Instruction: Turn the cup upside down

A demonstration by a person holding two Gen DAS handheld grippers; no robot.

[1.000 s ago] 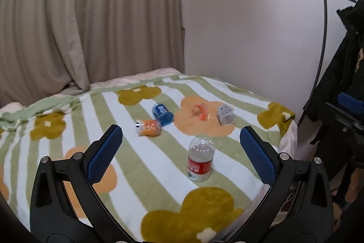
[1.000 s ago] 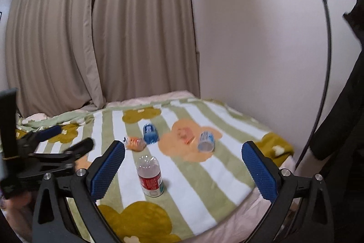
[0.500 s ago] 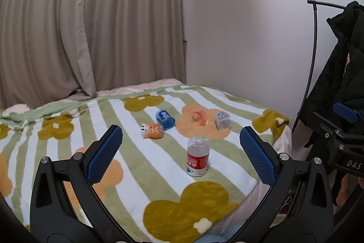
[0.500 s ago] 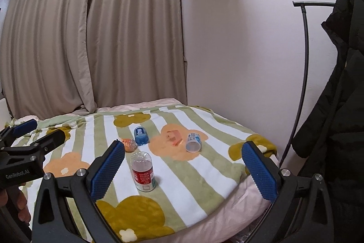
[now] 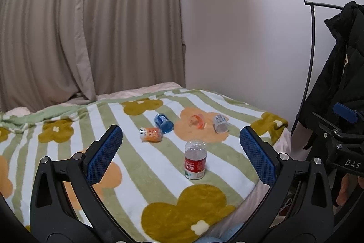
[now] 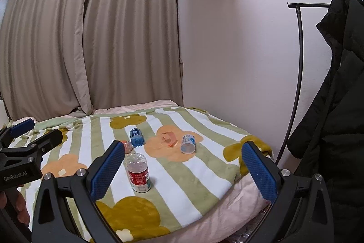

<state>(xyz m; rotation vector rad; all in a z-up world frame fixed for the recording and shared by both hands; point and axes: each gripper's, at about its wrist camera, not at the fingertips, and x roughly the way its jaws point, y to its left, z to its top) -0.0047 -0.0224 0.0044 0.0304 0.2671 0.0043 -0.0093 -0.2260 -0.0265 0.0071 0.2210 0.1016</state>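
Here the left gripper (image 5: pixel 180 147) and right gripper (image 6: pixel 182 162) hung empty, jaws wide apart, short of the blanket (image 5: pixel 145 172). Four cups lay toppled beyond the upright bottle (image 5: pixel 195 159): orange-print cup (image 5: pixel 150 134), blue cup (image 5: pixel 163 120), clear orange cup (image 5: pixel 198 121), white cup (image 5: pixel 220 123). Only the right view hid the orange-print cup behind a finger (image 6: pixel 107 171).

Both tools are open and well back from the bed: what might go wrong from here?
The cups lie on their sides on a soft blanket; the blue cup touches the orange patterned one, so gripping either may roll the other. The upright bottle stands in front and could be tipped on approach.
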